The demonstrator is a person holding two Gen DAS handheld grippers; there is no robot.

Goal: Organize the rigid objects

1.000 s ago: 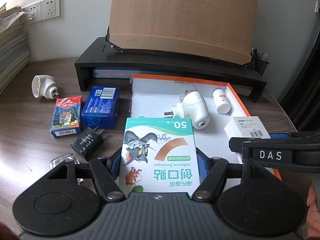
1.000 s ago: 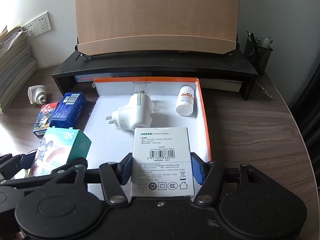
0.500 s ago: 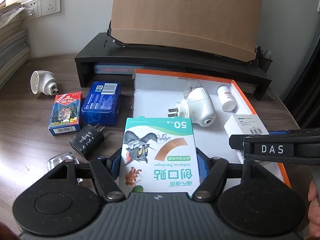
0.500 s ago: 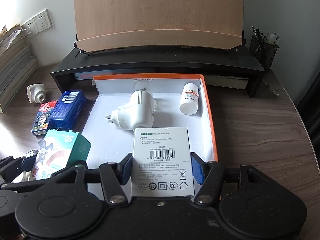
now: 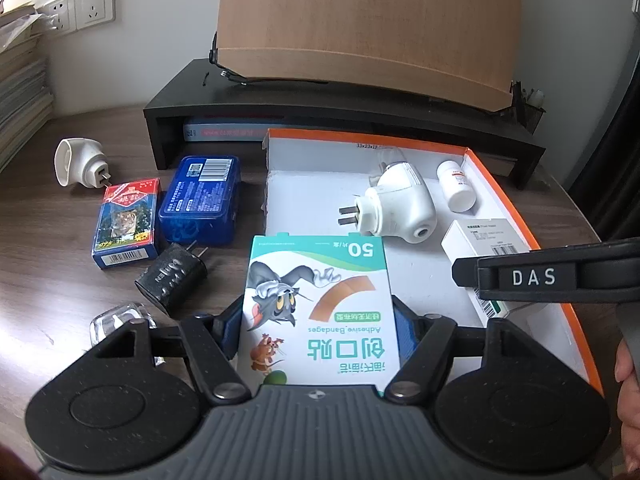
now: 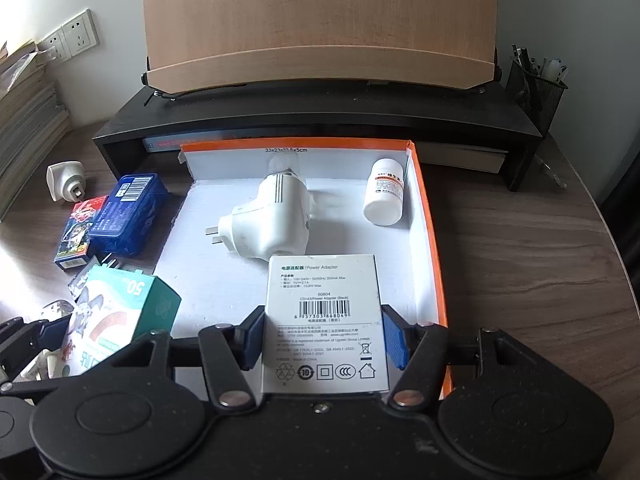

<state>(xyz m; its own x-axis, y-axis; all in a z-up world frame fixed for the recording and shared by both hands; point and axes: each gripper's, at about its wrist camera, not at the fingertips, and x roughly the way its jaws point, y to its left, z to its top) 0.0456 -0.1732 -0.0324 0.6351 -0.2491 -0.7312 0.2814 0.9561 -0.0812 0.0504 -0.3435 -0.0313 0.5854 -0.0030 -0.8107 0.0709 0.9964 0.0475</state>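
Orange-rimmed tray [image 6: 430, 216] holds white plug adapter [image 6: 272, 220] and pill bottle [image 6: 385, 192]. My left gripper [image 5: 318, 330] is clamped on the bandage box [image 5: 318, 304] at the tray's left edge; right gripper [image 6: 322, 338] is clamped on the power adapter box [image 6: 322, 312] over the tray.

The bandage box [image 5: 320, 304] reads "50" and "Adhesive Bandages", upside down; the right claw [image 5: 536, 278] bears "DAS"; the white box [image 6: 324, 320] reads "Power Adapter", barcode 6957303868049 and "Made in China"; the tray wall [image 6: 288, 151] reads "33x21", rest unclear
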